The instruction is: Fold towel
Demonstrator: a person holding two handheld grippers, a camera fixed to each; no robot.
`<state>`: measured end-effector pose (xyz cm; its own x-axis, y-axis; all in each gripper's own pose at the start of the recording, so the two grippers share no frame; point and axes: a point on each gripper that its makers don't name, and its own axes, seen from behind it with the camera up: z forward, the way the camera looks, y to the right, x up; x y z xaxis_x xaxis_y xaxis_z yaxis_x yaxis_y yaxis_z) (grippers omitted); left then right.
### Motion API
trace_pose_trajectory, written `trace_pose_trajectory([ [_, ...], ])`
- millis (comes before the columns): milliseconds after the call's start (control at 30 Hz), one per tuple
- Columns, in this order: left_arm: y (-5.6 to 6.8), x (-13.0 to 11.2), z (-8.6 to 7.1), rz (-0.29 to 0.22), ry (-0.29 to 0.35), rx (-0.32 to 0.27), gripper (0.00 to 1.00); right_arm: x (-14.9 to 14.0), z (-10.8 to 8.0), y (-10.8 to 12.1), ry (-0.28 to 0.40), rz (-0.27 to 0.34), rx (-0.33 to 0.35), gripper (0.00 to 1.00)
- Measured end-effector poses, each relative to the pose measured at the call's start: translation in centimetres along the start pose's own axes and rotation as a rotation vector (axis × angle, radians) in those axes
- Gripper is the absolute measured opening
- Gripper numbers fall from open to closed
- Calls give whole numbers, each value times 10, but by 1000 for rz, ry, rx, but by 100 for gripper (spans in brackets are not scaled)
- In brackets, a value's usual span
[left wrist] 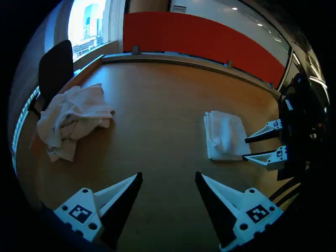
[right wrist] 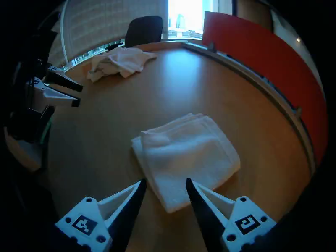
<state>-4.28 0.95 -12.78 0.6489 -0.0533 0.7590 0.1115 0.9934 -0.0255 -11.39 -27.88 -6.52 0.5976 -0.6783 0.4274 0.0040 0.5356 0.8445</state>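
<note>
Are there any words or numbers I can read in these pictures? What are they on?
There are no words or numbers that can be read.
The left gripper and right gripper carry black-and-white square patterns, not writing.
The small wall sign is too blurred to read.

Folded towel [right wrist: 189, 159] and crumpled towel [left wrist: 73, 119] on the wooden tabletop [left wrist: 159, 105]
The folded towel is white and lies flat as a neat rectangular stack, with layered edges showing along one side. The crumpled towel, also white, sits in a loose heap well apart from it, near the tabletop's edge.
</note>
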Motion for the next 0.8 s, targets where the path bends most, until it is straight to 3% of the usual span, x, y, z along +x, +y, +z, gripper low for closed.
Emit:
trace_pose_trajectory([
  [300, 1, 0, 0, 5, 1, -1, 93, -24, -10, 9, -20, 43, -28, 73],
  [800, 3, -1, 1, 8, -2, -5, 93, -45, -2, 10, -47, 87, -45, 73],
])
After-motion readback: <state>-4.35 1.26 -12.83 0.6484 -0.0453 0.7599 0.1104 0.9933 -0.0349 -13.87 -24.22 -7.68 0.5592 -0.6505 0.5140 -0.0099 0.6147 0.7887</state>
